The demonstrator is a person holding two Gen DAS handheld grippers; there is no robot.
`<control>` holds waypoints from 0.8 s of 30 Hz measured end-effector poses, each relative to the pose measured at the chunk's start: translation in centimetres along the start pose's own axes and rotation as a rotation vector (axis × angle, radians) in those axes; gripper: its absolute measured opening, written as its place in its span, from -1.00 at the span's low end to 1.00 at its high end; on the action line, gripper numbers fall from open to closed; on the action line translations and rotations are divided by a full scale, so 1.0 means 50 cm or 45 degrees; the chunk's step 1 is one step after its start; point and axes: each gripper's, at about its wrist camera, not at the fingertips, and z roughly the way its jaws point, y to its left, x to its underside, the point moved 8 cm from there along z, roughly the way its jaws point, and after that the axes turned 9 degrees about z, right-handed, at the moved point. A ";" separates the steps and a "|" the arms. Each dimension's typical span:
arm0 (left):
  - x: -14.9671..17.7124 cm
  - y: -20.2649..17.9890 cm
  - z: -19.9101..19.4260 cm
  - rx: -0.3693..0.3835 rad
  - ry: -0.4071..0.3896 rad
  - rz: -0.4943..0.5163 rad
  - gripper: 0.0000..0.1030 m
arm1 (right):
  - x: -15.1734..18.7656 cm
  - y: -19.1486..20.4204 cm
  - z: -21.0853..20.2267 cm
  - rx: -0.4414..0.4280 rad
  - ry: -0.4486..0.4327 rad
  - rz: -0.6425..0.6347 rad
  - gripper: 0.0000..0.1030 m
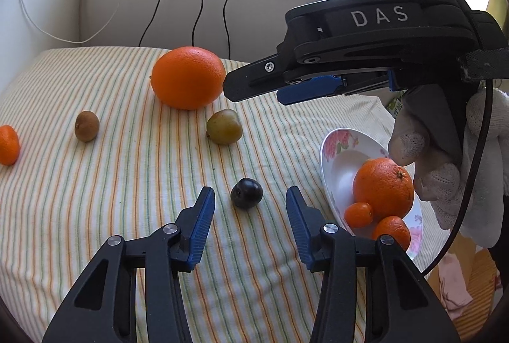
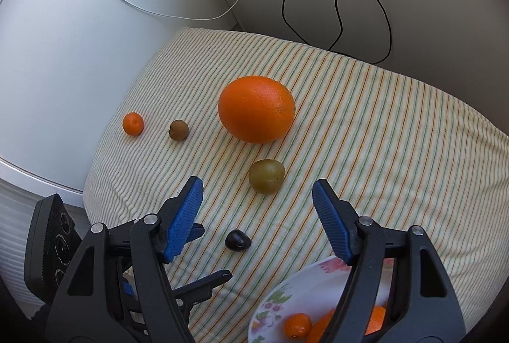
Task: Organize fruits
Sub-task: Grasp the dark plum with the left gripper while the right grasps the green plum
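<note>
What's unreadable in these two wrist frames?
- Plate contents, right wrist view: cut by the bottom edge and covered by the right claw.
- Plate's near rim, left wrist view: behind the left claw.
- Gloved hand: cut by the right edge.

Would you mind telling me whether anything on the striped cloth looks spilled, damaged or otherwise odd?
Nothing looks spilled or damaged. The white floral plate holds only orange citrus fruits, while the large orange, small tangerine, brown kiwi, greenish plum and dark plum lie scattered, whole, on the striped cloth.
</note>
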 end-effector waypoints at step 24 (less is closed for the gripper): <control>0.004 0.004 0.056 0.029 0.059 0.010 -0.43 | -0.014 -0.001 0.132 0.130 0.139 0.005 -0.17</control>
